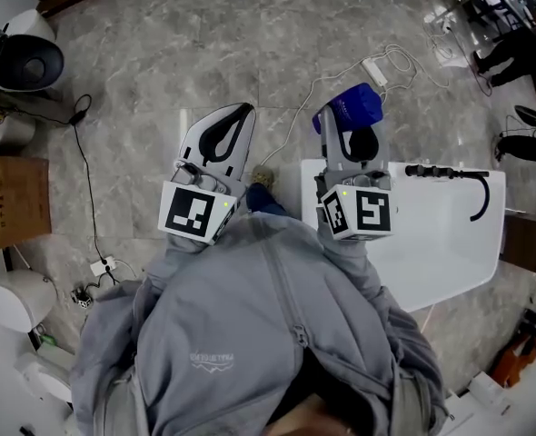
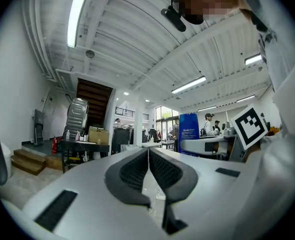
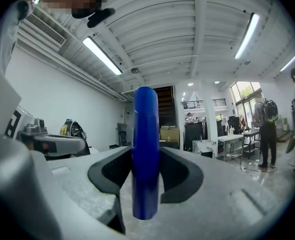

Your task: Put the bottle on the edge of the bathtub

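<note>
A blue bottle (image 1: 352, 109) is clamped between the jaws of my right gripper (image 1: 350, 133), which is held level over the far left corner of the white bathtub (image 1: 459, 243). Seen from the right gripper view, the bottle (image 3: 145, 154) stands upright between the dark pads (image 3: 180, 176). My left gripper (image 1: 236, 121) hovers over the marble floor to the left of the tub. Its pads meet in the left gripper view (image 2: 148, 159), with nothing between them. That view also catches the bottle (image 2: 188, 126) off to the right.
A black faucet with a hose (image 1: 454, 173) lies along the tub's far rim. White cables and a power strip (image 1: 374, 69) trail over the floor beyond the grippers. A cardboard box (image 1: 12, 200) and a black bin (image 1: 24, 62) stand at the left. People (image 3: 265, 129) stand far off.
</note>
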Demonstrator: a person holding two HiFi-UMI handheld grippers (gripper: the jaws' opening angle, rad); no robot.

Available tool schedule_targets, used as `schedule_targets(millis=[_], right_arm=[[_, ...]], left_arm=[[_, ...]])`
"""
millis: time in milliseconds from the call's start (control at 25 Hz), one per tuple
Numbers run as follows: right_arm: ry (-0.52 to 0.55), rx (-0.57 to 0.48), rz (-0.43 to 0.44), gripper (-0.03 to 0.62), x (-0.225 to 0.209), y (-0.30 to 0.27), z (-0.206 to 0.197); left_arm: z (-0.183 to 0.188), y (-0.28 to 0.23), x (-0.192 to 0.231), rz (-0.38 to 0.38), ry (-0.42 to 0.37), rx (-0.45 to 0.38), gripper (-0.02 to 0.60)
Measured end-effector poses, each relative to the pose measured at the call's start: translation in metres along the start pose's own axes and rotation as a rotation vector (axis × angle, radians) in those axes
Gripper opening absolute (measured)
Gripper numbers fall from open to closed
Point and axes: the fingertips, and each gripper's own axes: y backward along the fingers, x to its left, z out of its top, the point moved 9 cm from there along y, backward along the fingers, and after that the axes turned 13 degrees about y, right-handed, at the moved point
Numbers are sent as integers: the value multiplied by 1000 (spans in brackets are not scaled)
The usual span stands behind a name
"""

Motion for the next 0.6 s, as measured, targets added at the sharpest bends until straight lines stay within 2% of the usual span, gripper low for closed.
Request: schedule_targets(millis=[280,600], right_arm=[[-8,13,-1,163,-45,-52,-18],[-24,18,-31,162,-88,-79,-32]], left_arm=[[0,-71,20,6,0,5,12],[1,-132,22,-16,1,18,12]])
